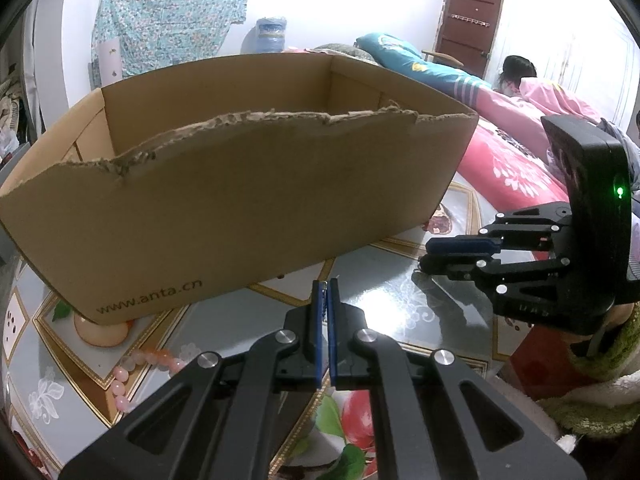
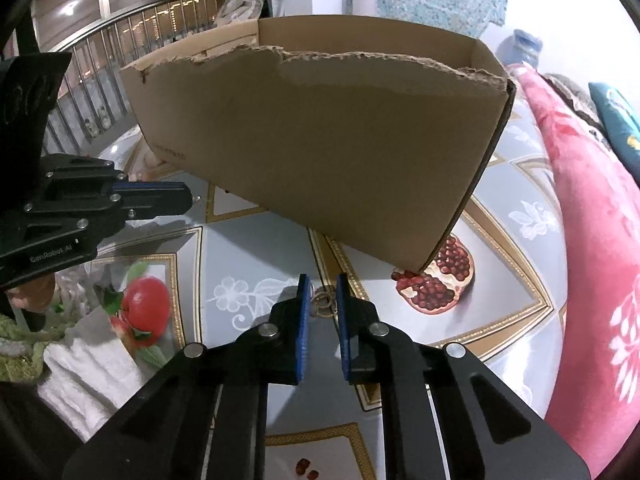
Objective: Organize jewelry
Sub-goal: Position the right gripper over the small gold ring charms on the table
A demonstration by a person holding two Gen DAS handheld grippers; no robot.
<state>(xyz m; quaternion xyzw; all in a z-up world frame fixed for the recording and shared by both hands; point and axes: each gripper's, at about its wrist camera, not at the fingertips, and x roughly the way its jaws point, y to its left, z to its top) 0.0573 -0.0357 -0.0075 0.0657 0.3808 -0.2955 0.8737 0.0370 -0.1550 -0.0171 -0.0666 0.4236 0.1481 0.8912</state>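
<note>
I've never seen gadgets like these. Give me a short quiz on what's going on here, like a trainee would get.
1. True or false: the box has a torn top edge.
2. Whose fingers are shut? A) left gripper B) right gripper
3. What lies between the right gripper's fingers?
Key: 1 true; 2 A; 3 small rings.

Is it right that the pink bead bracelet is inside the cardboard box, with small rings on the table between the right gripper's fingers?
Not quite. The pink bead bracelet is not in the cardboard box; it lies on the table in front of it, as the left wrist view shows. The rest holds: the right wrist view shows small rings on the table between the right gripper's fingers.
</note>
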